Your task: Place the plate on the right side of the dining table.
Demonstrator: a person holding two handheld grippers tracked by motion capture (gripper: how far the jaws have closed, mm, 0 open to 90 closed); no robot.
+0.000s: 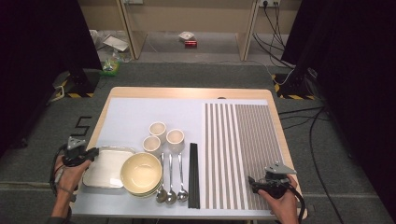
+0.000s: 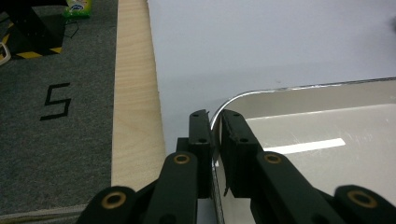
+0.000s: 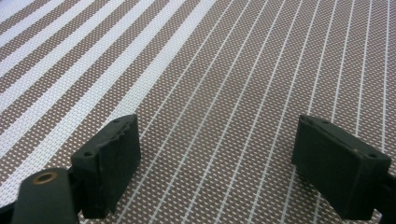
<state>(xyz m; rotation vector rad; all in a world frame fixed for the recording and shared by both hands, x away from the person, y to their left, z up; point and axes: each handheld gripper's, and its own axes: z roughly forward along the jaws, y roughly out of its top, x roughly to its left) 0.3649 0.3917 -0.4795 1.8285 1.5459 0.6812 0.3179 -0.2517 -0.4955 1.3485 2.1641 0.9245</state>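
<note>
A shallow metal tray (image 1: 105, 170) lies at the table's near left. My left gripper (image 1: 95, 151) reaches it from the left, and in the left gripper view the two jaws of this gripper (image 2: 215, 119) are shut on the tray's rounded corner rim (image 2: 243, 94), one jaw outside and one inside. The tray holds nothing. My right gripper (image 1: 252, 182) rests at the near right over the brown-and-white striped placemat (image 1: 243, 140). In the right gripper view its jaws (image 3: 215, 154) stand wide open above the weave (image 3: 210, 70), with nothing between them.
A stack of cream bowls (image 1: 141, 173) sits against the tray's right side. Three small cups (image 1: 157, 128) stand behind it. Three spoons (image 1: 170, 186) and black chopsticks (image 1: 193, 175) lie to the right. The table's wooden edge (image 2: 135, 116) runs just left of the tray.
</note>
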